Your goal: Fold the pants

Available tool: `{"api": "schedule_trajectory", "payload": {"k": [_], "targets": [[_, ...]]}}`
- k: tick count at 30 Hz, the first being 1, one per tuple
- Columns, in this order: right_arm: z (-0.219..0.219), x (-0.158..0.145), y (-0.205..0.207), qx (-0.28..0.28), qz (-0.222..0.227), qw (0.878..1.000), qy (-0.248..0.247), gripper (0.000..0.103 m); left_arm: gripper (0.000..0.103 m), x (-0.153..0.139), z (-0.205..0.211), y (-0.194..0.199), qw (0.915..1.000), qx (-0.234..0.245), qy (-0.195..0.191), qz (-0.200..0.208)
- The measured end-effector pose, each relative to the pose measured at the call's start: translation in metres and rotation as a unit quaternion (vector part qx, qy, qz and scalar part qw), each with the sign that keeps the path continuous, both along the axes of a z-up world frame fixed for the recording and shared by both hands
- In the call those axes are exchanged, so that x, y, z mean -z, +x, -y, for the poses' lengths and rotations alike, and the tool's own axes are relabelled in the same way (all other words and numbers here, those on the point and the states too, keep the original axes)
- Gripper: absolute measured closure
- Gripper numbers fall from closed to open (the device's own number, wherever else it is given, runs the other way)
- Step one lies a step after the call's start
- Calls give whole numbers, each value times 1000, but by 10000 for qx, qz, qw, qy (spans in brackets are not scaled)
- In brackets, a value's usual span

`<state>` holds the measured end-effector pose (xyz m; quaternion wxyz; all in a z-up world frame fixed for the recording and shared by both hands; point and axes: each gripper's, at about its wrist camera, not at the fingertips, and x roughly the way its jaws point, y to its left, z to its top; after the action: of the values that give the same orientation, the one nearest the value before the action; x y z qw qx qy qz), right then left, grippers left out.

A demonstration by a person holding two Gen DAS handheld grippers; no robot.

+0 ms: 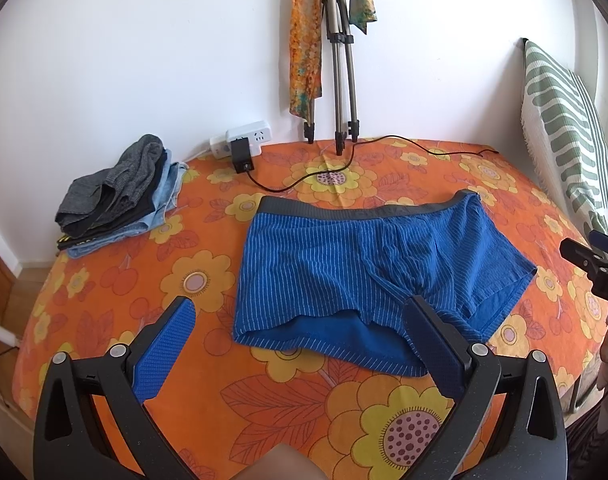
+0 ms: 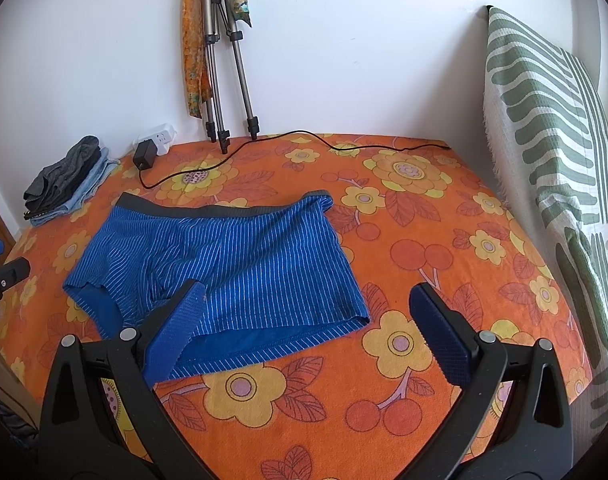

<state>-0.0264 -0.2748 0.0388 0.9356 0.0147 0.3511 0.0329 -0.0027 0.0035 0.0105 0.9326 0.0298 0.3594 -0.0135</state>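
Note:
Blue striped shorts (image 1: 344,268) with a grey waistband lie flat and spread out on the orange flowered cloth; they also show in the right wrist view (image 2: 232,264). My left gripper (image 1: 300,312) is open and empty, hovering over the near left leg hem. My right gripper (image 2: 308,304) is open and empty, hovering over the near right leg hem. The right gripper shows at the right edge of the left wrist view (image 1: 596,260). The left gripper shows at the left edge of the right wrist view (image 2: 4,276).
A pile of folded clothes (image 1: 116,192) sits at the back left. A power strip (image 1: 244,140) with a black adapter and cable (image 1: 344,164) lies by the wall. A tripod (image 1: 340,60) with scarves stands at the back. A striped cushion (image 2: 552,140) leans at the right.

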Motion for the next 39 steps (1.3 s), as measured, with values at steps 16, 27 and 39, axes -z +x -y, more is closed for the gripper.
{"api": "schedule_trajectory", "payload": {"k": [16, 27, 39], "targets": [[0, 1, 0, 6, -5, 10000, -2, 0, 0, 3, 2, -3, 10000, -15, 16, 30], [1, 1, 0, 6, -6, 10000, -3, 0, 0, 3, 5, -2, 10000, 16, 12, 41], [1, 1, 0, 27, -10, 10000, -16, 0, 0, 4, 14, -2, 10000, 58, -3, 34]]}}
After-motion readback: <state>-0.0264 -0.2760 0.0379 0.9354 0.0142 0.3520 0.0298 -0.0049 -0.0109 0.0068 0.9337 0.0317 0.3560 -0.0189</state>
